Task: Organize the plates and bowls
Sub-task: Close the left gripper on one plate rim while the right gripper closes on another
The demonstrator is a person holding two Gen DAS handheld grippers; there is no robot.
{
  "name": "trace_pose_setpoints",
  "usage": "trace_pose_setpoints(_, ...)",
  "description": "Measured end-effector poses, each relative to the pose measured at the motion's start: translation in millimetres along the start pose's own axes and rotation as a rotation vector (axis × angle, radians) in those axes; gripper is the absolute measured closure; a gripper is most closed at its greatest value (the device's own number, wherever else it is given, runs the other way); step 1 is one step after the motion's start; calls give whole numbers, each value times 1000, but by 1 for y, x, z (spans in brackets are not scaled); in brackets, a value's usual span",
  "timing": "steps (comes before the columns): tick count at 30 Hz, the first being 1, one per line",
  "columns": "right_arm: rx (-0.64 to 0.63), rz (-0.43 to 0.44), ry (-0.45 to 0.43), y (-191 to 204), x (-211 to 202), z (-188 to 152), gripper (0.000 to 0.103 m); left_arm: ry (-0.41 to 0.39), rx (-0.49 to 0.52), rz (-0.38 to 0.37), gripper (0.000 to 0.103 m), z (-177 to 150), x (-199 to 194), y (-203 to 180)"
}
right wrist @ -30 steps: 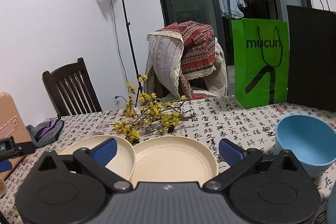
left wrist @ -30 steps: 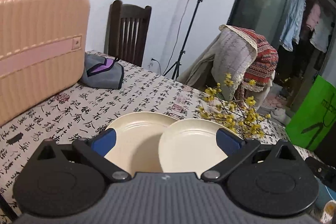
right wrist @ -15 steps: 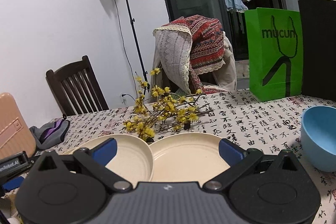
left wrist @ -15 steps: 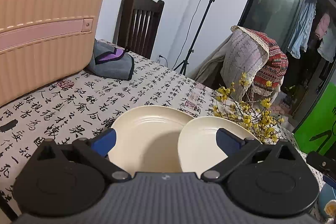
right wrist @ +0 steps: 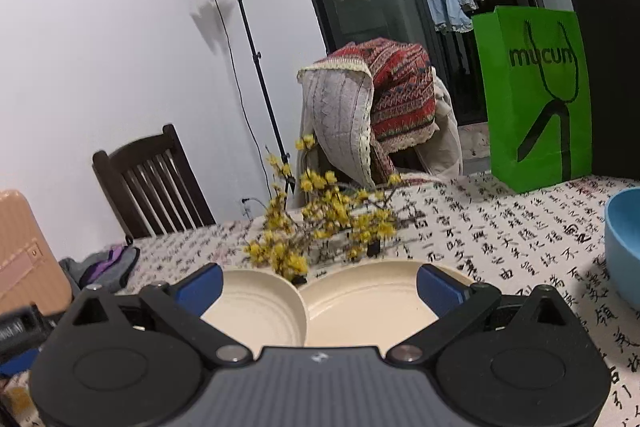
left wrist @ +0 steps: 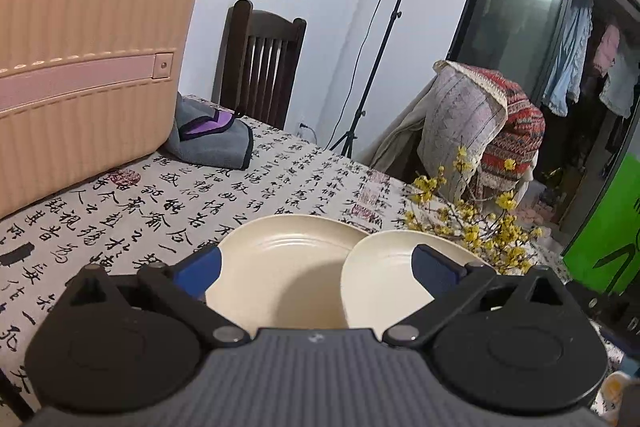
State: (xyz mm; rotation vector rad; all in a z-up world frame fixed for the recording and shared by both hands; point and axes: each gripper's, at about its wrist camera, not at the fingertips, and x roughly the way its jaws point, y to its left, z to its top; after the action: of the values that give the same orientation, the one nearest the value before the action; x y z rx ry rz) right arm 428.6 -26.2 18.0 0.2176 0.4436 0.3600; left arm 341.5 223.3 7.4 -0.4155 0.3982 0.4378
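Observation:
Two cream plates lie side by side on the calligraphy tablecloth, the right plate's rim overlapping the left one. In the left wrist view, the left plate (left wrist: 280,267) and right plate (left wrist: 380,275) sit just ahead of my open left gripper (left wrist: 316,265), nothing between its blue pads. In the right wrist view, my right gripper (right wrist: 318,285) is open over the same left plate (right wrist: 256,303) and right plate (right wrist: 368,303). A blue bowl (right wrist: 624,239) stands at the right edge.
A pink suitcase (left wrist: 80,67) and a grey-purple pouch (left wrist: 212,139) sit on the table's left. Yellow flower branches (right wrist: 320,227) lie behind the plates. A green bag (right wrist: 536,95) and black bag (right wrist: 612,79) stand at the far right. Chairs and a lamp stand are beyond the table.
The left gripper has swung left and closer, so the suitcase looms larger. The right gripper has shifted left and forward; the blue bowl slid towards the right edge. Both stay open.

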Motion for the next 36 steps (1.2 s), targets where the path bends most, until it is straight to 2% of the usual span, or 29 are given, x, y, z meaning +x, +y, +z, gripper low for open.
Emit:
trace_pose_setpoints(10,25,10,22,-16,9,-7,0,32,22,11,0,-9,11,-1)
trace_pose_setpoints(23,27,27,20,-15,12,-13,2,48,58,21,0,-18,21,-4)
trace_pose_setpoints(29,41,61,38,-16,16,-15,15,53,60,15,2,-20,23,-5)
trace_pose_setpoints(32,53,86,57,-16,18,-16,25,57,62,8,7,-21,24,-5)
trace_pose_setpoints(34,45,86,68,-15,21,-18,31,65,58,-5,14,-21,26,-5)
trace_pose_setpoints(36,42,90,82,-14,24,-20,40,73,56,-9,19,-21,27,-5)
